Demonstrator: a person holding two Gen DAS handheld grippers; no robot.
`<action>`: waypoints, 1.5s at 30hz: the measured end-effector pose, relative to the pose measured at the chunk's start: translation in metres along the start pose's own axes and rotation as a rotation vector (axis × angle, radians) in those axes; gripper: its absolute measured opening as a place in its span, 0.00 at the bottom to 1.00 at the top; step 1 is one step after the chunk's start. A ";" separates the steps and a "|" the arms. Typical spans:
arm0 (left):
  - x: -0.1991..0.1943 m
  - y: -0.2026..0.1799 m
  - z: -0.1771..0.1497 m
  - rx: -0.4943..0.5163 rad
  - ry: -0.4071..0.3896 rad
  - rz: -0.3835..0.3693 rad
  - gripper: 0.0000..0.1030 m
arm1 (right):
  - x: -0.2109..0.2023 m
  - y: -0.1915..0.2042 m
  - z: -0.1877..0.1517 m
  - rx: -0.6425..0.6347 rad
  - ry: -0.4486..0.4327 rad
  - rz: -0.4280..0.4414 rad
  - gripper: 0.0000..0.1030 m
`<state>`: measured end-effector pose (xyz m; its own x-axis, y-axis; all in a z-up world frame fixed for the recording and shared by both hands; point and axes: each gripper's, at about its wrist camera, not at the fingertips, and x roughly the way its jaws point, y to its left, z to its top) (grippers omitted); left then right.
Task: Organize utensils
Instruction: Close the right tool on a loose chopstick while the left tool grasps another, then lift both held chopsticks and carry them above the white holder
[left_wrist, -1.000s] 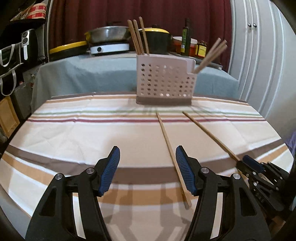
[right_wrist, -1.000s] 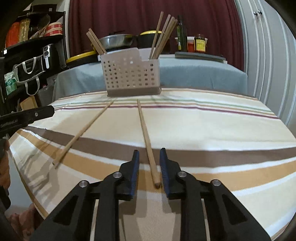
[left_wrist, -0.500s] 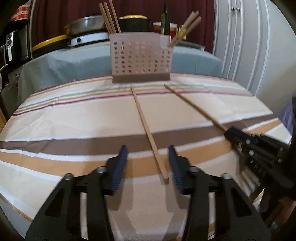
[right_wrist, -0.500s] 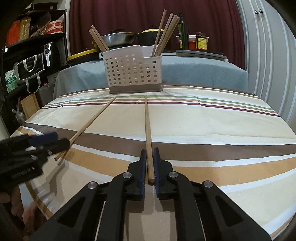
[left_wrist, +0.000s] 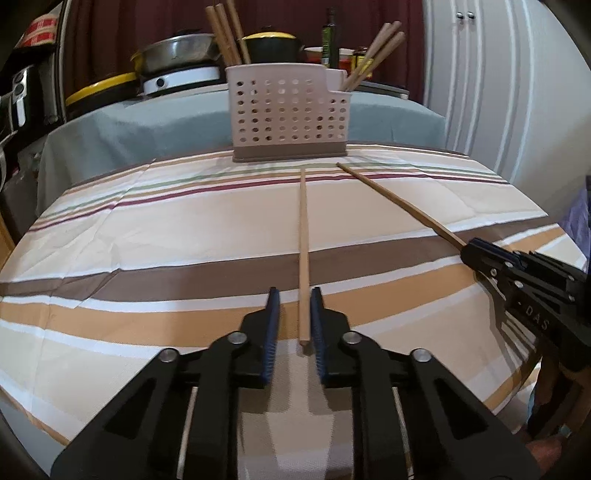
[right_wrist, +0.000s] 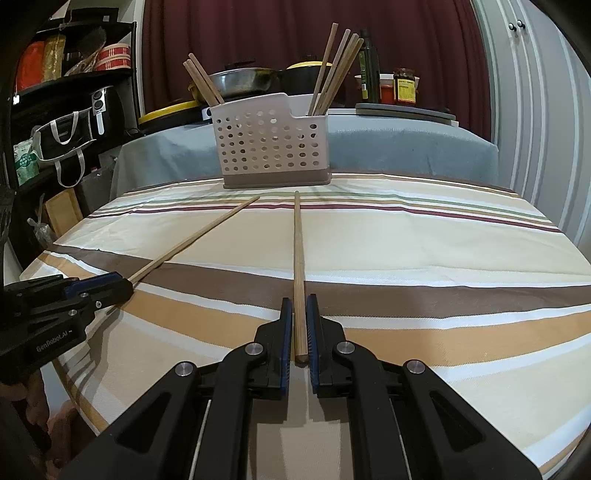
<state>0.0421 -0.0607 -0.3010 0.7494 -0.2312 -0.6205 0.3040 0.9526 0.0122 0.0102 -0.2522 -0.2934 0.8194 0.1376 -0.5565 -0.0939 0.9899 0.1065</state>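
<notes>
Striped tablecloth, perforated beige plastic caddy at rear. Left gripper narrowed around left wooden chopstick, gap remaining. Right gripper now clamps right wooden chopstick. Both pickups imminent.

Tablecloth: striped, covers near table.
Steel pan: on grey-covered rear counter.
Dark bottle: possibly oil, beside red jar.

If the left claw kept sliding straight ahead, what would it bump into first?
Probably the holed utensil basket at the far end of the striped tablecloth. The left claw points along the chopstick between its fingers, towards the basket's base. Nothing else seems in that line, though depth is unclear.
</notes>
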 end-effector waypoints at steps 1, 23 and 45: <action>0.000 -0.001 -0.001 0.010 -0.007 -0.003 0.11 | 0.000 0.000 0.000 -0.001 -0.002 -0.001 0.09; -0.022 0.008 0.013 -0.008 -0.100 0.011 0.06 | -0.019 0.005 0.010 0.001 -0.071 0.004 0.07; -0.092 0.037 0.068 -0.064 -0.253 0.067 0.06 | -0.070 0.014 0.075 -0.020 -0.241 0.003 0.07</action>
<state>0.0244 -0.0178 -0.1901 0.8924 -0.2012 -0.4040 0.2166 0.9762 -0.0078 -0.0062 -0.2504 -0.1915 0.9302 0.1310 -0.3428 -0.1063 0.9902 0.0902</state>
